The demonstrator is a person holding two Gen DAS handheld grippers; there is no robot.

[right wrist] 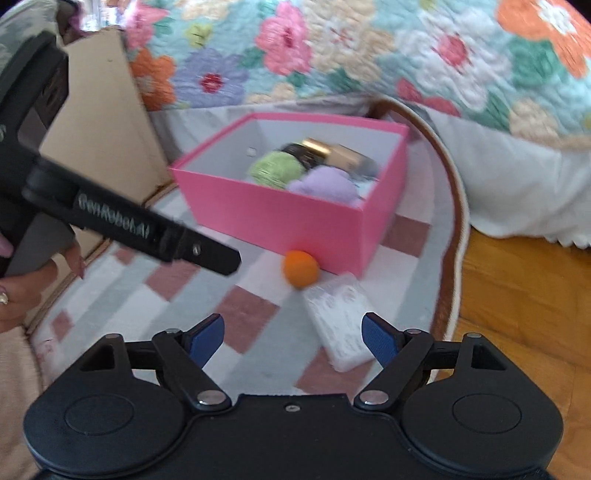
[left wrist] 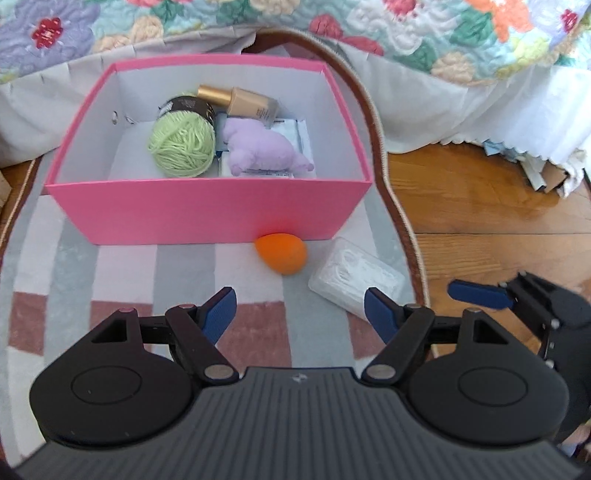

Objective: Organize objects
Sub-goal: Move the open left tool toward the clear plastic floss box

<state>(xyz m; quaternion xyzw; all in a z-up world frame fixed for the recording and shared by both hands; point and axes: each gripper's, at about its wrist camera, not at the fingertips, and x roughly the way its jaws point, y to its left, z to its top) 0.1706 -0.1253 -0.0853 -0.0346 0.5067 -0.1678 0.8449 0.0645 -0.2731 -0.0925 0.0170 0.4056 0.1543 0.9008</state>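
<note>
A pink box (left wrist: 207, 210) stands on the rug, holding a green yarn ball (left wrist: 183, 146), a lilac plush toy (left wrist: 264, 149), a foundation bottle (left wrist: 251, 101) and a dark jar (left wrist: 188, 103). An orange egg-shaped sponge (left wrist: 281, 254) lies against the box's front wall. Right of it lies a clear plastic case (left wrist: 352, 282). My left gripper (left wrist: 301, 310) hangs open just short of the sponge, nothing between its pads. My right gripper (right wrist: 293, 332) is open too, above the near end of the case (right wrist: 341, 325), with the sponge (right wrist: 300, 273) beyond.
The striped, checked rug (left wrist: 122, 273) has a brown curved border; wood floor (left wrist: 498, 229) lies to the right. A floral quilt (left wrist: 369, 22) and white bed skirt hang behind the box. A cardboard box (right wrist: 99, 122) stands at the left, and a hand (right wrist: 22, 291) holds the left gripper's handle.
</note>
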